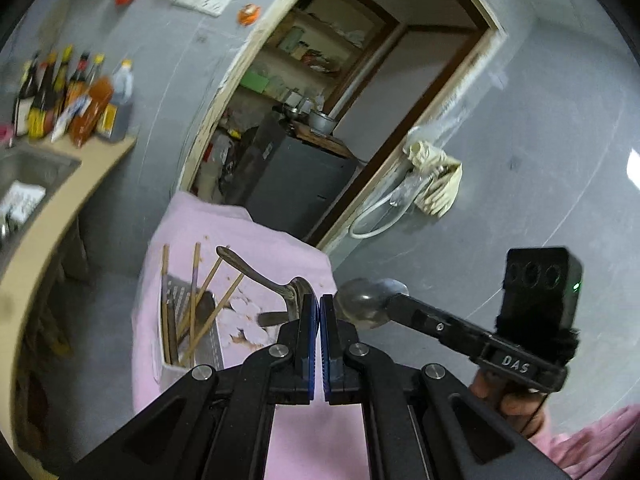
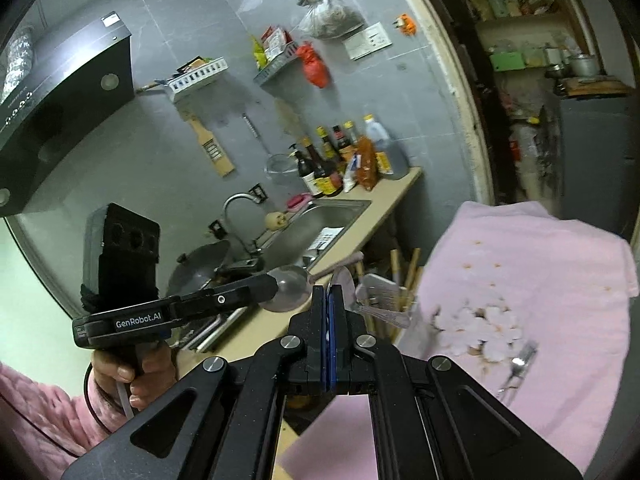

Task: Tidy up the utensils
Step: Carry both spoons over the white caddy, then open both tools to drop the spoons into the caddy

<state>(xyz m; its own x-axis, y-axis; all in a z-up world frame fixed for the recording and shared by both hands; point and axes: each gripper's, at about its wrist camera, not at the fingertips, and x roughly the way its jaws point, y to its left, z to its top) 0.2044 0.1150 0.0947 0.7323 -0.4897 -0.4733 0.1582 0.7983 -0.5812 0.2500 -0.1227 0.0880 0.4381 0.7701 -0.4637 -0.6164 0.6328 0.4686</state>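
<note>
A metal spoon [image 1: 292, 292] is clamped in the closed left tongs [image 1: 321, 300], raised above the pink cloth [image 1: 248, 232]. A second spoon [image 1: 370, 300] is pinched in the shut right tongs [image 2: 330, 300] — just to the right. Chopsticks [image 1: 192, 300] stand in a perforated holder [image 1: 208, 336] on the cloth-covered desk; a fork [image 2: 518, 366] lies nearby.

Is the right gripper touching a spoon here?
Touching. The right wrist view shows the right gripper shut, with the spoon pinched between its pads. The bowl sticks up above the fingertips.
</note>
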